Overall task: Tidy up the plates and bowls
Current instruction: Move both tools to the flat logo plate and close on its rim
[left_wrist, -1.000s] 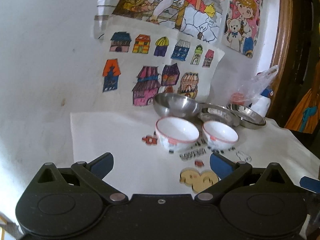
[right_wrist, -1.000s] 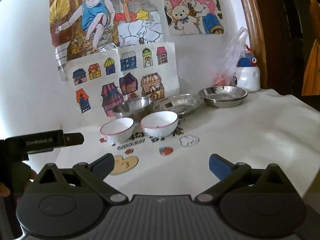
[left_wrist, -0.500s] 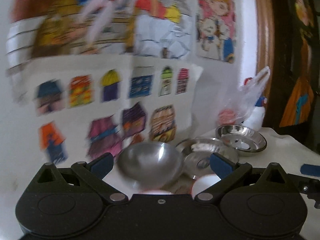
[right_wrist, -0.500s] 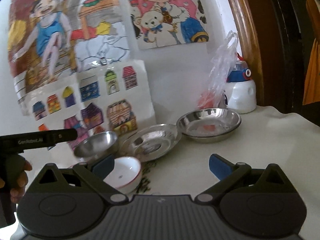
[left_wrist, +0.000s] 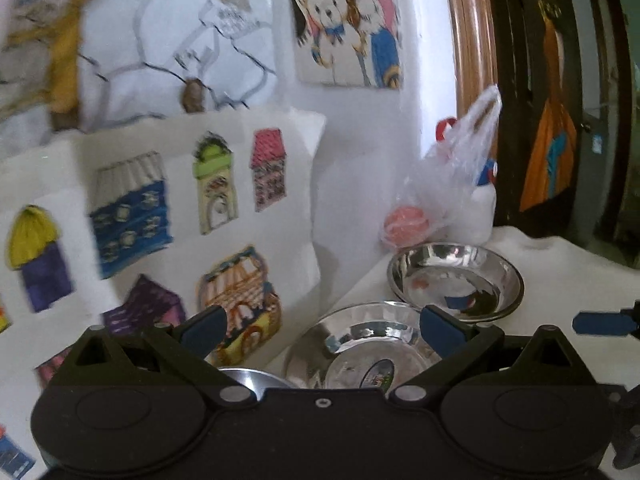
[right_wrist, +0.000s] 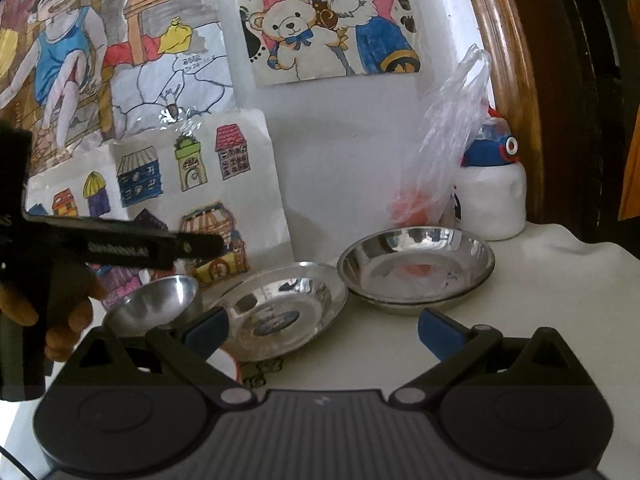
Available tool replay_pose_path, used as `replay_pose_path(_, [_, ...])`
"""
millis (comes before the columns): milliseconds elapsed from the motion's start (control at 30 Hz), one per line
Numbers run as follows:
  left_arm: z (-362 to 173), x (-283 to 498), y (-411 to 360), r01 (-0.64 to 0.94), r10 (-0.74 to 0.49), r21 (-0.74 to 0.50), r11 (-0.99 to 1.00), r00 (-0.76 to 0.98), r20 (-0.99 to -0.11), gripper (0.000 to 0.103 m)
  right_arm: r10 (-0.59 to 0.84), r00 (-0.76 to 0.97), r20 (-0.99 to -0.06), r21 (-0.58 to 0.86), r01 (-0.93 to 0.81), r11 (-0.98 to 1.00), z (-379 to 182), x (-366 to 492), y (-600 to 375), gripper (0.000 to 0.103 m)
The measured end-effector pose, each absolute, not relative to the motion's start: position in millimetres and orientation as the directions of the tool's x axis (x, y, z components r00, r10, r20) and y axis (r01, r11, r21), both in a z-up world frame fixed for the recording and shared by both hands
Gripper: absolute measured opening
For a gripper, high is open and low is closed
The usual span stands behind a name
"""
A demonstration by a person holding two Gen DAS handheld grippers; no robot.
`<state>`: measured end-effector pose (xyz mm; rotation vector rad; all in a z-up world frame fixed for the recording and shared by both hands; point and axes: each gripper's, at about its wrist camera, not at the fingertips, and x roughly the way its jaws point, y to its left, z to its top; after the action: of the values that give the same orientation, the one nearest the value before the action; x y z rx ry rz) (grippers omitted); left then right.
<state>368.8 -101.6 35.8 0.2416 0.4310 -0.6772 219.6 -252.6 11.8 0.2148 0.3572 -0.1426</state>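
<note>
Both grippers have pushed in toward the wall since a second ago, and the two white bowls that sat in plain sight are now slipping under the camera bodies. Only a sliver of white bowl [right_wrist: 229, 362] with its red rim is peeking out by the right gripper's [right_wrist: 322, 326] left finger. That gripper's blue-tipped fingers are standing wide apart, holding nothing, hovering just in front of the sticker plate [right_wrist: 280, 310], a steel plate with an oval label at its centre whose print is too small to read. Left of the sticker plate the steel bowl [right_wrist: 154, 308] is sitting; right of it, almost touching rims, the deeper steel plate [right_wrist: 416, 270] is resting on the white tablecloth [right_wrist: 540, 292]. Behind that plate a clear plastic bag [right_wrist: 452, 128] is leaning on a white bottle [right_wrist: 492, 204].

The left gripper [left_wrist: 322, 322] is also spread open and empty, directly above the sticker plate. From the right wrist camera its black side is reading "GenRobot.AI", blurred, with a hand [right_wrist: 60, 312] wrapped round the grip. Crayon house drawings [right_wrist: 180, 176] are lining the wall behind the sticker plate.
</note>
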Motion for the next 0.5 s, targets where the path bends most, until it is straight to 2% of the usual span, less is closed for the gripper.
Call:
replay_pose_path(300, [23.2,424.2,-125.9,0.703,-0.602,-0.083,0.706,0.535,-0.593,0.102,-0.06,0.922,-0.383,0.241,0.163,0.957,-1.9,253.3,-259.9,0.103])
replay_pose_path(500, [10.4,442.3,-142.1,0.742,-0.572,-0.053,0.668,0.466,-0.675,0.102,0.054,0.927,-0.372,0.331,0.077,0.94,-18.8,265.2,-265.3,0.103])
